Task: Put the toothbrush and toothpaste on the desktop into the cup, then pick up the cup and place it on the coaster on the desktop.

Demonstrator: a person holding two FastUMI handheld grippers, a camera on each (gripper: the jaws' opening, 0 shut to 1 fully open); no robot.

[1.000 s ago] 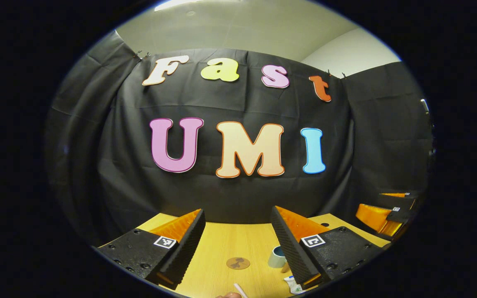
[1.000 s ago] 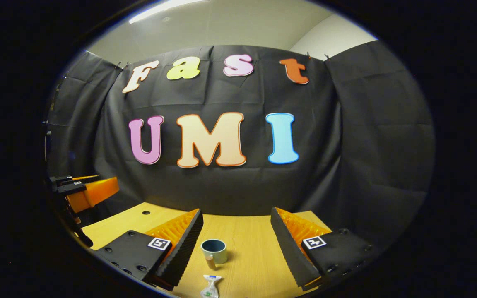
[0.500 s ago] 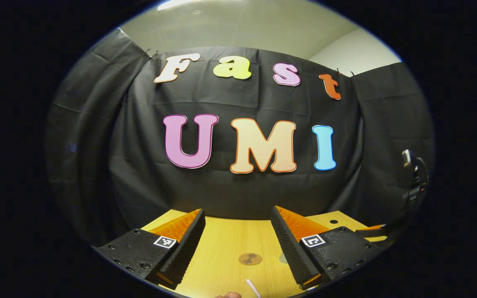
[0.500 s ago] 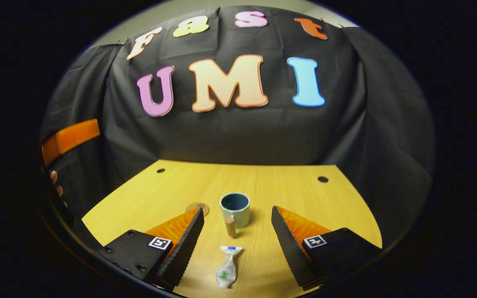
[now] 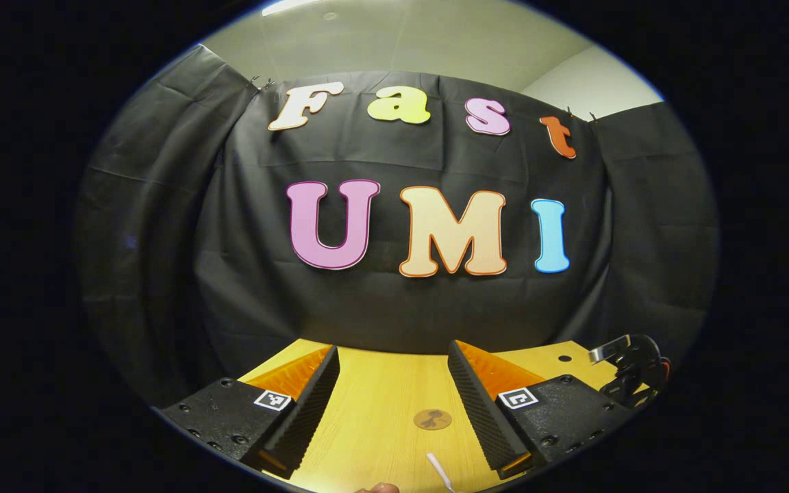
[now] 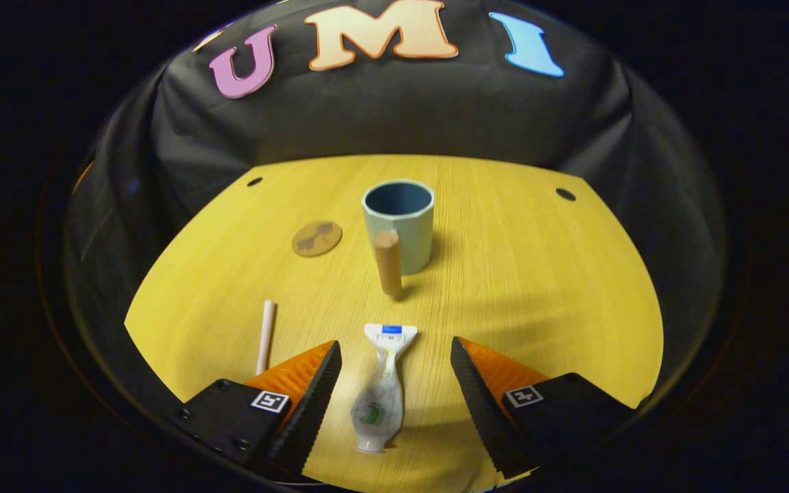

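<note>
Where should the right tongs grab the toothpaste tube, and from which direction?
Probably from above, across the narrow waist of the toothpaste tube. It lies flat on the table, lengthwise between the open right tongs, with its flat crimped end toward the cup. The waist is the slimmest part, so the fingers could close from either side.

Dim booth, warm light from overhead.
We see a ceiling strip light (image 5: 292,7) glowing at top, soft shadows right of the cup (image 6: 398,222), and fisheye bending at sharp edges.
</note>
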